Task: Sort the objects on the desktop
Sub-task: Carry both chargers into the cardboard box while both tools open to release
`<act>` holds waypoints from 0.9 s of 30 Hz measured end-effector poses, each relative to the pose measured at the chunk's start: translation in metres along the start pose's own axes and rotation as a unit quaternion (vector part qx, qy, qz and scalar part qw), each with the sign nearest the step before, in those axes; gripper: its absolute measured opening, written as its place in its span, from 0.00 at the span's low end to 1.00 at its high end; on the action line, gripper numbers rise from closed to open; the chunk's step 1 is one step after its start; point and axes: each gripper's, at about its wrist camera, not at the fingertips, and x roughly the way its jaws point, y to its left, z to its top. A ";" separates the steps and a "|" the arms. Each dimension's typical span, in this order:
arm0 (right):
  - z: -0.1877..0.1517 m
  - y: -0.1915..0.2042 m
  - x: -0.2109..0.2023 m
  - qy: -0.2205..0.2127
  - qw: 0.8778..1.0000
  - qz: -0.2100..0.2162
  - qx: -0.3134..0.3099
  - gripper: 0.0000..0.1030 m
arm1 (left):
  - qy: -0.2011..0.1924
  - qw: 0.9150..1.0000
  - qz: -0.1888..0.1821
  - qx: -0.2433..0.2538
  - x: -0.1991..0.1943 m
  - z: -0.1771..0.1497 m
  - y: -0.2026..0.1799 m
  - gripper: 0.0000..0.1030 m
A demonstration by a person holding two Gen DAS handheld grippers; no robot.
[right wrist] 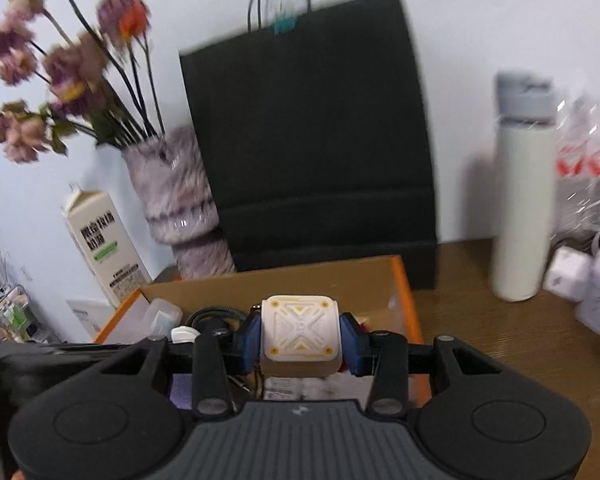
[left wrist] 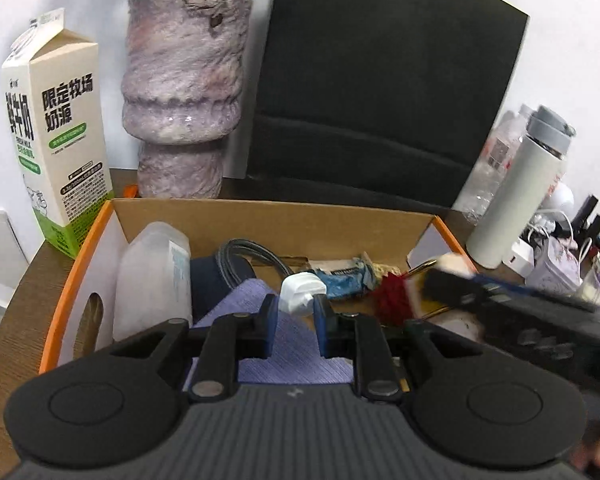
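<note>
**deskrat:** Closest to the lens in the right wrist view: the right gripper [right wrist: 300, 334] clamped on a cream square block with a yellow X pattern [right wrist: 298, 330], blue pads pressing both its side faces. It sits above the near edge of the orange-rimmed cardboard box [right wrist: 404, 280], patterned face up toward the camera. What about the other hand?

**umi_fan:** The left gripper [left wrist: 296, 312] has a white plug adapter [left wrist: 302, 294] right at its fingertips, jaws narrow. The pads seem to pinch its lower end, so I'd call it held, though the contact itself is partly hidden. It hangs over the middle of the box, above a lilac cloth [left wrist: 292, 344], with a grey cable coil [left wrist: 256, 260] behind and a clear plastic bottle [left wrist: 152, 276] to the left.

**deskrat:** So which goes first?

**umi_fan:** My guess is the block. It's over the box's right half, with the right hand crossing in from that side. The block is square, so no long axis to worry about. Going straight down looks crowded with a red fuzzy thing [left wrist: 392, 296] there.
</note>
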 end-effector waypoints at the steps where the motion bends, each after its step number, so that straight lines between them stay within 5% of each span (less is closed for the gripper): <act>1: -0.001 0.003 0.009 0.006 1.000 -0.004 -0.001 0.39 | 0.000 1.000 0.002 -0.004 0.001 0.002 0.003 0.19; 9: 0.000 0.020 0.065 0.058 0.998 -0.030 -0.018 0.39 | -0.006 0.999 0.015 -0.029 0.010 0.016 0.022 0.19; 17: 0.028 0.029 0.086 0.056 0.997 -0.040 -0.021 0.40 | -0.009 0.999 0.002 -0.041 0.016 0.025 0.031 0.19; 20: 0.034 0.020 0.087 0.047 0.998 -0.035 -0.002 0.53 | -0.008 1.000 -0.002 -0.027 0.022 0.028 0.024 0.20; 25: 0.032 0.007 0.052 0.012 0.999 -0.035 0.016 0.58 | 0.000 1.000 0.009 -0.014 0.033 0.032 0.015 0.20; 27: 0.024 0.002 0.026 -0.011 0.999 -0.022 0.026 0.72 | 0.012 1.000 0.013 -0.017 0.039 0.034 0.015 0.27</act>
